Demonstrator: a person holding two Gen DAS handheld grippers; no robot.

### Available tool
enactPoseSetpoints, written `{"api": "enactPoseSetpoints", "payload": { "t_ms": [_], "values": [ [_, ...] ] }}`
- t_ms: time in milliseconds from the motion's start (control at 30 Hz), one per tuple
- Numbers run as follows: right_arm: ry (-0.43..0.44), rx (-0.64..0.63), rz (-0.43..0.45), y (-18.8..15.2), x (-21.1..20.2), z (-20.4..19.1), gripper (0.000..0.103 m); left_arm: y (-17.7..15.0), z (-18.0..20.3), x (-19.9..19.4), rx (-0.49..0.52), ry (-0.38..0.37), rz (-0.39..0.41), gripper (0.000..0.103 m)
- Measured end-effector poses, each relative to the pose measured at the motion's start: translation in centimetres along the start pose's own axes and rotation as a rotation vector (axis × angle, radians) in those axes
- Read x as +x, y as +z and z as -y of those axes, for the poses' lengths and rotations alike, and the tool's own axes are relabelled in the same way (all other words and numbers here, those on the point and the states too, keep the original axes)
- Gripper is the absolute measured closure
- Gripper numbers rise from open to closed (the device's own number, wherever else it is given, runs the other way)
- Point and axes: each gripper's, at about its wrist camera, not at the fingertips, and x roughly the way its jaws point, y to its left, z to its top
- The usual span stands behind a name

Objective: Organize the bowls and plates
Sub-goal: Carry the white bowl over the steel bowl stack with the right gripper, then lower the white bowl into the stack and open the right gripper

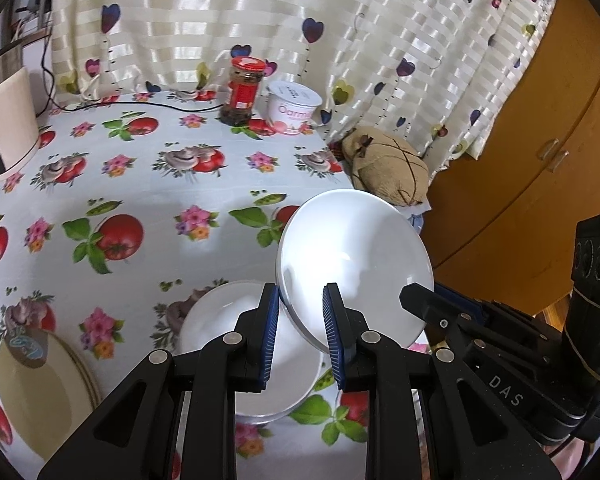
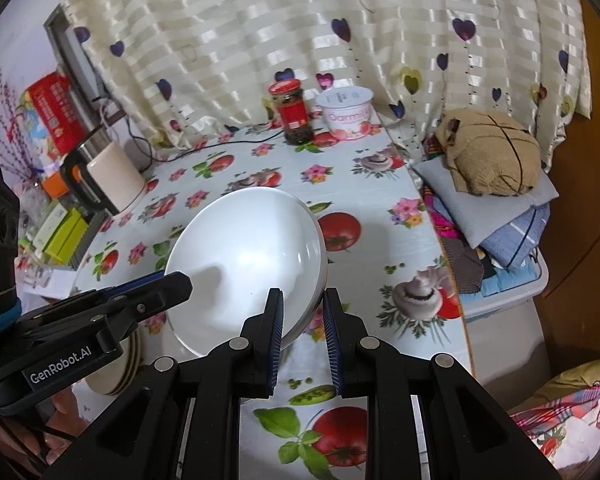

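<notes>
"GenRobot.AI" on left tool (image 2: 99,312)

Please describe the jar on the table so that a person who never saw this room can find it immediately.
Look at the far edge of the fruit-patterned tablecloth, just before the heart-print curtain. There stands a glass jar beside a white yogurt tub. Its red lid, red label and dark contents set it apart.

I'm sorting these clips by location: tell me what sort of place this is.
Most likely a lived-in home, perhaps a bedroom or dining corner: a table under a fruit-print tablecloth, a heart-patterned curtain behind it, and folded laundry piled beside it.
</notes>
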Motion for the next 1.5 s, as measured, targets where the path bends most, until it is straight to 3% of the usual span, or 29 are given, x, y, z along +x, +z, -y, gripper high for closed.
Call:
{"api": "enactPoseSetpoints", "payload": {
  "t_ms": [733, 1500],
  "values": [
    [0.065, -0.073, -0.066, -2.1, 1.8, -4.7, 0.083, -2.6, -4.0, -2.2, -0.07, 0.07, -0.012, 0.079],
    [0.07, -0.067, -0.155, -3.0, 4.7, -4.4, 0.083, -3.8, -5.4, 0.6, -0.106, 0.078, -0.105, 0.079]
  ]
}}
